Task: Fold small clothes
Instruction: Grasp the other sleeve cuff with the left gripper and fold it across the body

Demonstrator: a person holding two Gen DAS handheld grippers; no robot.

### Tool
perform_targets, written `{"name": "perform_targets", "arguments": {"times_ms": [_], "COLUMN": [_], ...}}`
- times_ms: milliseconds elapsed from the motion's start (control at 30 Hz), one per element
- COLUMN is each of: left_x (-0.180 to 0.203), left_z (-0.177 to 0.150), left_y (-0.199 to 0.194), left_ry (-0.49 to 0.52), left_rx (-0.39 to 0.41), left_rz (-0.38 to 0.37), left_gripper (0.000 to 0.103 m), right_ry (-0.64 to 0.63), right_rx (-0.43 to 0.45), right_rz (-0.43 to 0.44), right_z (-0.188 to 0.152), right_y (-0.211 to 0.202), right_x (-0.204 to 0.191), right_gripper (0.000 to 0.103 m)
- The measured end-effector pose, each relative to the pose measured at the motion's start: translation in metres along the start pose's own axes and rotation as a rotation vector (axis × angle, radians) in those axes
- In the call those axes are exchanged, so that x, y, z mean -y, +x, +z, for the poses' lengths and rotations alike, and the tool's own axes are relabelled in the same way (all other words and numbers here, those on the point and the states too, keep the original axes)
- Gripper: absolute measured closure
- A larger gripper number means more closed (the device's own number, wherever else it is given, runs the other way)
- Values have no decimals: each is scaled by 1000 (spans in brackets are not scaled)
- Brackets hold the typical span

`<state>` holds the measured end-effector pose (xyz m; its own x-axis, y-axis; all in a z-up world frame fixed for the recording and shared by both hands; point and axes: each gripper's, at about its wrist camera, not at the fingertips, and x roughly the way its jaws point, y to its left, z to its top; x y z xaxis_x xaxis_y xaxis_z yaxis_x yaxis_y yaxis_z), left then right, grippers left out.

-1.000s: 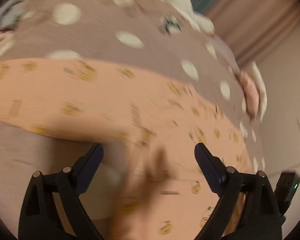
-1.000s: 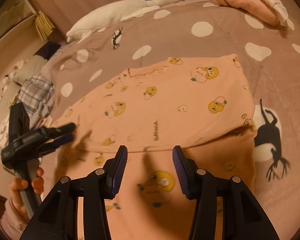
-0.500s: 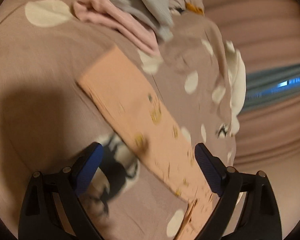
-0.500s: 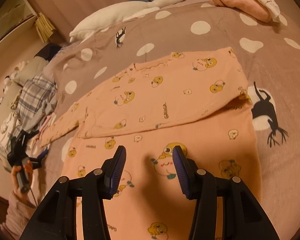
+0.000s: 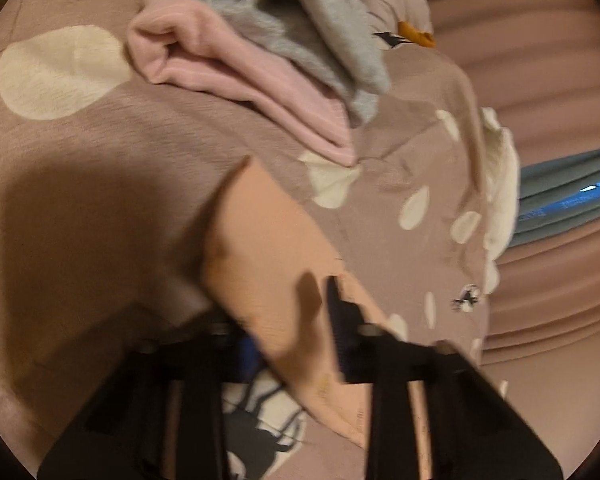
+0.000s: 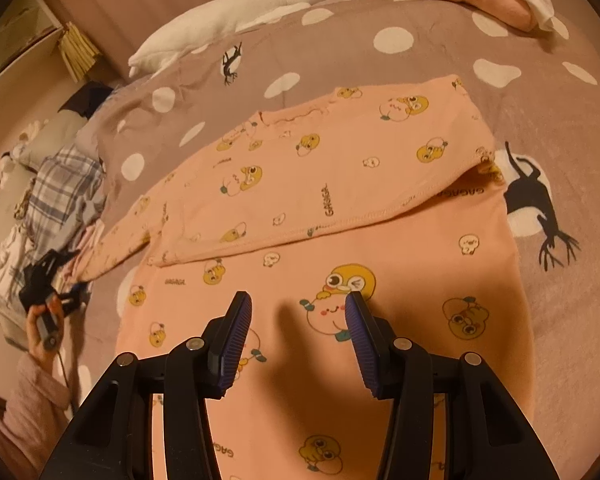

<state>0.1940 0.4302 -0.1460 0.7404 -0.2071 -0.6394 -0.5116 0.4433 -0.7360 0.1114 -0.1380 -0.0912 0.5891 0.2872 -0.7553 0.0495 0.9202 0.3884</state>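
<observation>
A: Hand-held gripper, left (image 5: 296, 320): your jaws are closing, with the peach sleeve (image 5: 260, 248) of the pyjama top (image 6: 308, 184) between them. Hand-held gripper, right (image 6: 296, 344): parted, holding nothing, hovering over the hem.

B: Item location?

A: Top lies flat on the bed (image 6: 560, 128), upper part folded down over the lower.

B: Handling?

A: Likely light, soft, limp knit; it should drape and slide. Take it at the cuff or a seam edge.

B: Surroundings?

A: Spotted mauve bedspread, goose plush (image 6: 260, 12), folded pink garment (image 5: 252, 80), grey garment (image 5: 312, 28), plaid clothes (image 6: 64, 180), curtains behind.
</observation>
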Motion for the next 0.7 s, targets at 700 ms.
{"name": "perform_targets", "arguments": {"times_ms": [700], "left_x": [240], "left_z": [-158], "left_y": [-41], "left_ry": [777], "left_rx": [-3], "left_rz": [-155], "left_gripper": [98], "right_ry": [-7], "right_rx": [48], "right_rz": [32], "right_z": [-14], "right_y": [-26], "right_x": [1], "right_gripper": [53]}}
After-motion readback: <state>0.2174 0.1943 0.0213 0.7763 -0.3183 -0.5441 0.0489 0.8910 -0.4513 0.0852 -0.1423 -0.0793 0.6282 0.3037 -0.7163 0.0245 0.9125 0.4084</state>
